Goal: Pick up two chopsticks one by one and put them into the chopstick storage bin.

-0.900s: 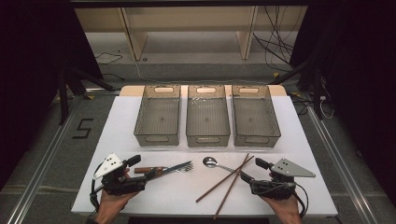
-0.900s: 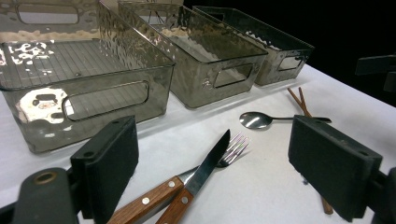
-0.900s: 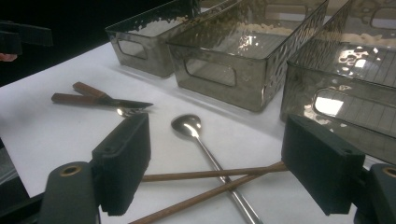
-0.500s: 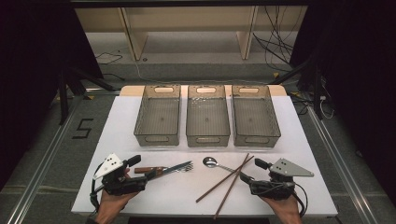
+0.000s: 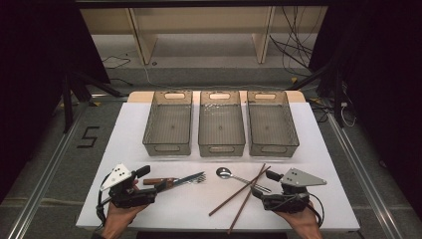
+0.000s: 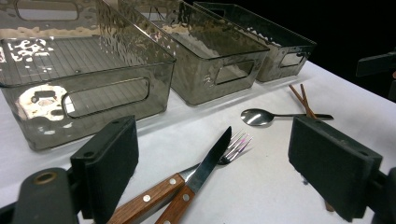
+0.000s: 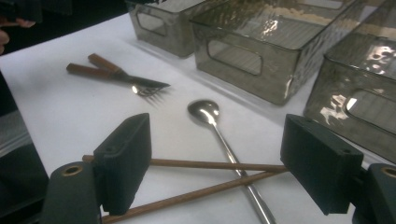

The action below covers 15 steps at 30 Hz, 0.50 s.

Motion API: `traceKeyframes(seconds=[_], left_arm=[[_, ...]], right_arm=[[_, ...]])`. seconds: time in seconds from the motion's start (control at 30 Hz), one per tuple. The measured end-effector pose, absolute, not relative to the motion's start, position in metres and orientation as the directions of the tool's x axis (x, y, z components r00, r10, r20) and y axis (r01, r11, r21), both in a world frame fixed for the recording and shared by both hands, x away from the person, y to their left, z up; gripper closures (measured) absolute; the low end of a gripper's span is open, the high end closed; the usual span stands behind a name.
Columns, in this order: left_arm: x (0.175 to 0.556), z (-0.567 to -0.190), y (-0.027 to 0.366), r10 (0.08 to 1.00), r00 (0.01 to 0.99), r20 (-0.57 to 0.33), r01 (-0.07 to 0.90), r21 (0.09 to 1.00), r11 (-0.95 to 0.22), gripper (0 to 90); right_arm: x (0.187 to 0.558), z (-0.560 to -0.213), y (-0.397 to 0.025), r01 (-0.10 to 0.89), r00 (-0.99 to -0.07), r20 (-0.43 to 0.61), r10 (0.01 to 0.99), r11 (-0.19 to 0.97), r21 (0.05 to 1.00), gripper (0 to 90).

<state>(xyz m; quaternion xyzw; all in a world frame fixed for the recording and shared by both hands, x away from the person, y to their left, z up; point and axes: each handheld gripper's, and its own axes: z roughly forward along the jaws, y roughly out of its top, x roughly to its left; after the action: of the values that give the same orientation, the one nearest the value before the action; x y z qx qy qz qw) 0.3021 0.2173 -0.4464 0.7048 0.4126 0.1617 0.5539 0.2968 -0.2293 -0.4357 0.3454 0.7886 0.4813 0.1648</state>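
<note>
A wooden-handled knife (image 6: 205, 163) and fork (image 6: 236, 145) lie crossed on the white table (image 5: 189, 209), just ahead of my left gripper (image 5: 151, 181). That gripper (image 6: 220, 156) is open, and the two handles lie on the table between its jaws. A steel spoon (image 5: 225, 173) and two brown chopsticks (image 5: 239, 195) lie crossed at front centre-right. My right gripper (image 5: 263, 184) rests beside them. It is open (image 7: 223, 161), with the chopsticks (image 7: 205, 164) and the spoon (image 7: 205, 112) handle lying between its jaws.
Three smoky transparent bins stand side by side at the back of the table: left (image 5: 168, 140), middle (image 5: 221, 142), right (image 5: 272, 141), all without contents. A hand holds each gripper at the front table edge. Shelving and cables lie beyond the table.
</note>
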Motion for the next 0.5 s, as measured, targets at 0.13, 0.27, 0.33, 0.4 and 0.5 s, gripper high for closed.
traceKeyframes(seconds=[0.13, 0.27, 0.33, 0.4, 0.5], left_arm=[[0.302, -0.447, 0.217, 0.761, 0.607, -0.229, 0.403, 0.914, -0.046, 15.7], [0.302, -0.447, 0.218, 0.761, 0.607, -0.229, 0.404, 0.914, -0.047, 15.7], [0.302, -0.447, 0.218, 0.761, 0.607, -0.229, 0.404, 0.914, -0.047, 15.7], [0.302, -0.447, 0.217, 0.761, 0.606, -0.229, 0.404, 0.914, -0.046, 15.7], [0.302, -0.447, 0.217, 0.762, 0.606, -0.229, 0.405, 0.913, -0.047, 15.7]], right_arm=[[0.3, -0.433, -0.226, 0.381, -0.727, 0.05, 0.685, 0.342, 0.859, 25.8], [0.304, -0.428, -0.225, 0.379, -0.745, 0.024, 0.666, 0.393, 0.838, 25.9], [0.308, -0.425, -0.224, 0.374, -0.758, -0.001, 0.652, 0.437, 0.818, 26.4], [0.311, -0.421, -0.223, 0.369, -0.772, -0.021, 0.635, 0.474, 0.799, 26.5], [0.314, -0.419, -0.219, 0.358, -0.787, -0.044, 0.616, 0.514, 0.78, 26.9]])
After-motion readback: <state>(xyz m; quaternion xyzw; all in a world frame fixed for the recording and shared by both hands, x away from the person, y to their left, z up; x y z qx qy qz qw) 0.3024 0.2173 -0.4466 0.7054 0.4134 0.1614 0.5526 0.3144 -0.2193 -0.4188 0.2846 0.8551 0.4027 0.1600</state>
